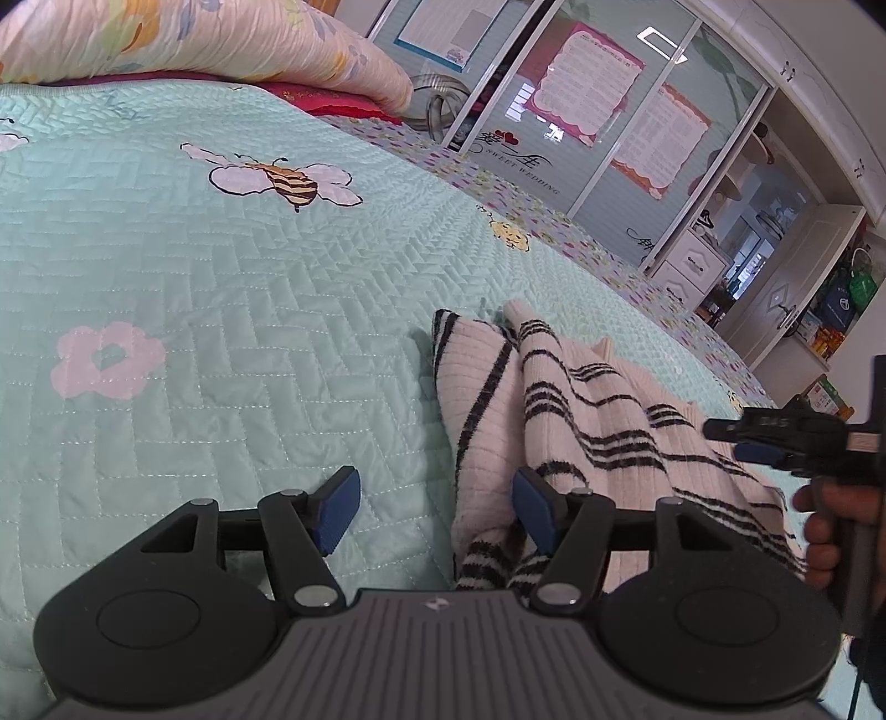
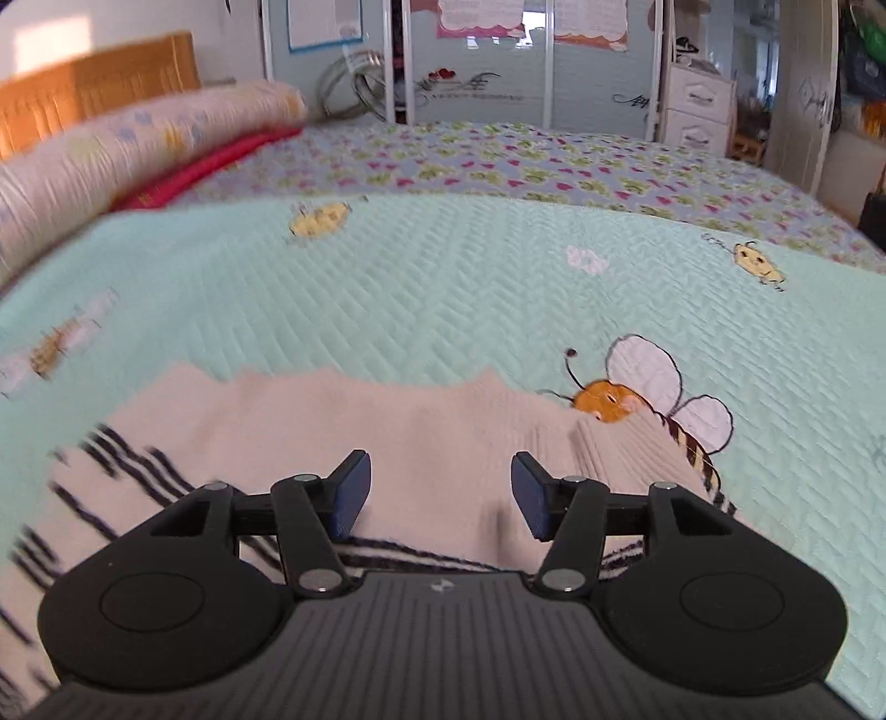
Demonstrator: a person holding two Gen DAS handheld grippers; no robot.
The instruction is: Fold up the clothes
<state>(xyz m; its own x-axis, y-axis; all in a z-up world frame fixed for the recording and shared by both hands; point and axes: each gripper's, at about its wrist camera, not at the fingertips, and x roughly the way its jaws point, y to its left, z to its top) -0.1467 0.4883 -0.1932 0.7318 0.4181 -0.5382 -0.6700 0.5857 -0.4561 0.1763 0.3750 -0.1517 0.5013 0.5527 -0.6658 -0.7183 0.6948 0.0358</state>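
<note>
- Cream ribbed knit with black stripes: the sweater (image 1: 598, 421) lies on the bed, bunched and partly doubled over itself, one panel turned back beside another near the bed's right-hand part in the left wrist view.
- In the right wrist view the sweater (image 2: 387, 432) spreads wider, its plain cream part lying fairly flat with a jagged far edge (the view is blurred, so finer folds cannot be read).
- The left gripper (image 1: 437, 509) has its fingers spread wide and holds nothing; its right finger sits over the sweater's near edge, the left over bare quilt, which reads as lining up on that edge.
- The right gripper (image 2: 440, 493) is likewise wide open and empty, hovering low above the cream panel; it also shows at the left view's right edge, held by a hand (image 1: 830, 526).
- Whether this heap is mid-fold or waiting to be laid out, the pictures do not settle.
- The mint quilt (image 1: 221, 332), printed with bees and flowers, gives a broad flat surface for folding.
- A rolled floral duvet (image 1: 221, 44) lies at the far end.
</note>
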